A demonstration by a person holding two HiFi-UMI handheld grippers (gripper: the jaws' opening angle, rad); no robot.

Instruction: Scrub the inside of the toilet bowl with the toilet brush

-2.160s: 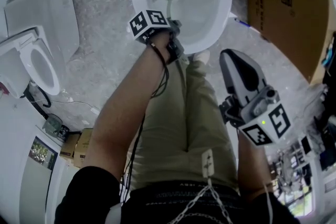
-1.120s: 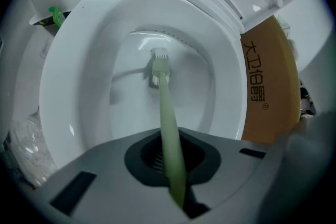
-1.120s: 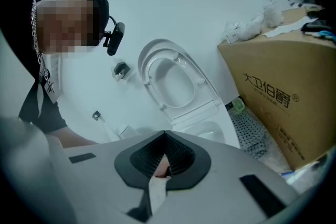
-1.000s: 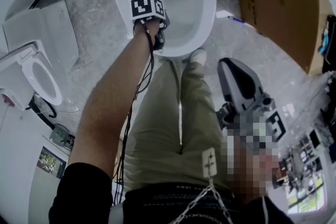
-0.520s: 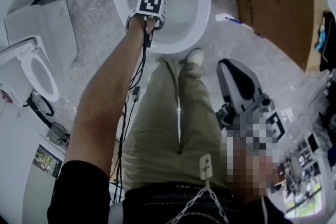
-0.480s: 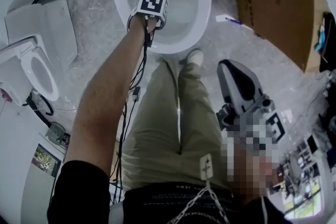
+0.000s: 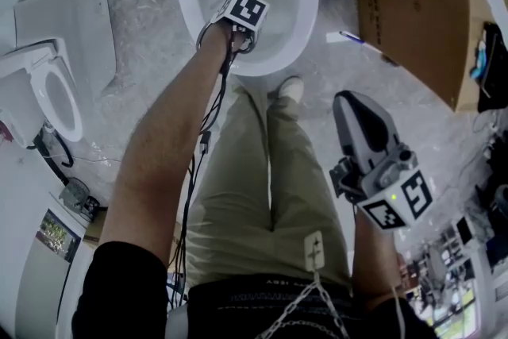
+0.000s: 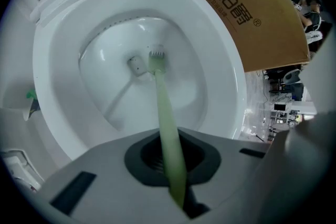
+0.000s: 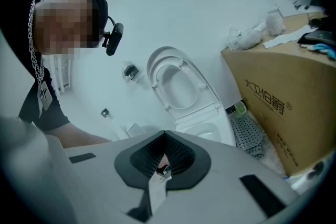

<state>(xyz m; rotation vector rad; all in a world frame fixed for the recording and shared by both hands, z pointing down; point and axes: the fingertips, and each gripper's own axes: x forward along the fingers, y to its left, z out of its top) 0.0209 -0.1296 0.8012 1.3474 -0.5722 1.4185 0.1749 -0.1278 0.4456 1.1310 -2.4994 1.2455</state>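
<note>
Left gripper [image 8: 173, 165] clamped on toilet brush [image 8: 164, 113] handle; bristles low in toilet bowl [image 8: 212, 78], near bottom. Best press bristles firmly against wall, sweep round under rim. Right gripper [image 7: 357, 117] closed, empty, beside thigh.

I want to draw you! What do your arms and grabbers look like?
The left gripper and right gripper are grey, each with a cube of black-and-white square markers. Black cables run along the left arm. Sleeves are short and black.

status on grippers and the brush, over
Left gripper shut on toilet brush. Brush head low in toilet bowl. Right gripper shut, empty, held aside. Nothing blocking.
</note>
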